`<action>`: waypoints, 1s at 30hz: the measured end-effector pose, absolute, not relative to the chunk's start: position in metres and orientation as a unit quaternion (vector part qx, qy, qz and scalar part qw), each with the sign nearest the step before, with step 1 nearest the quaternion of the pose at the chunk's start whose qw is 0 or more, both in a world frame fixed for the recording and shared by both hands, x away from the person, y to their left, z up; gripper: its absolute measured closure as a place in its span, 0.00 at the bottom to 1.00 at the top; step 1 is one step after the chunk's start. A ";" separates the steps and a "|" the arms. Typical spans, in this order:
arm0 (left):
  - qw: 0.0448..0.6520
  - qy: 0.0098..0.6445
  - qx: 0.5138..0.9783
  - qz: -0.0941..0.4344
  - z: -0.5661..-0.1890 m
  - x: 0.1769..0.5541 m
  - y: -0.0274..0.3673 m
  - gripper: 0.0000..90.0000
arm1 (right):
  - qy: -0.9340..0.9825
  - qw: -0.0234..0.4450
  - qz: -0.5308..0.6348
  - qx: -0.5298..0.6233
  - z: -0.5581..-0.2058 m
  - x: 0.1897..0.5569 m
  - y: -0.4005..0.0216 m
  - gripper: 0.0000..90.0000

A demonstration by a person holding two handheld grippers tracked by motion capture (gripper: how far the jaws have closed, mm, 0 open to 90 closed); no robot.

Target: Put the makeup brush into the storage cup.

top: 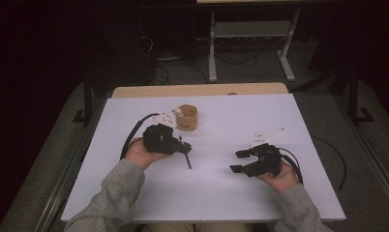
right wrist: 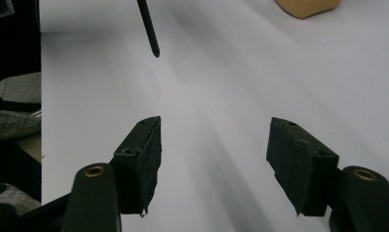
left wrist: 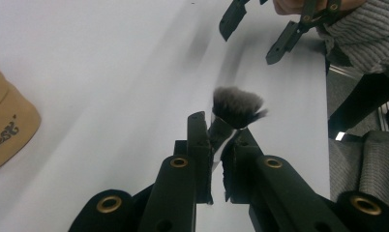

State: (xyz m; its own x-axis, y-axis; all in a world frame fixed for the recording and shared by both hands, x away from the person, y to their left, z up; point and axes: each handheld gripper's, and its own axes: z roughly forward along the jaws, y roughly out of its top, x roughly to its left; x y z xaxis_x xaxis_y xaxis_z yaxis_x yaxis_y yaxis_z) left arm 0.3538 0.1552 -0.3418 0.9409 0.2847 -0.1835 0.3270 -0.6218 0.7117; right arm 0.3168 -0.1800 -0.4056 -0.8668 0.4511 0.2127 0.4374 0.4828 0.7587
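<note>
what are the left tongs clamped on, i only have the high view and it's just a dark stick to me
Observer: A makeup brush. The left tongs grip it just below its fluffy dark bristles.
Operator: ok and the right tongs, anything in them
Observer: Nothing. The right tongs stand open with only bare white table between them.
Operator: where's the handle end pointing
Observer: Its thin black tip hangs above the table ahead of the right tongs, touching nothing, with the tan cup farther off.
</note>
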 end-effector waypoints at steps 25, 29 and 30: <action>0.404 0.210 0.890 -0.015 -0.330 0.386 0.164 0.92 | 0.857 0.027 0.432 0.280 -0.409 0.314 -0.199 0.34; 0.401 0.217 0.890 -0.015 -0.328 0.393 0.164 0.92 | 0.856 0.030 0.433 0.282 -0.410 0.315 -0.200 0.33; 0.401 0.216 0.890 -0.012 -0.328 0.395 0.165 0.92 | 0.856 0.029 0.432 0.282 -0.410 0.315 -0.200 0.33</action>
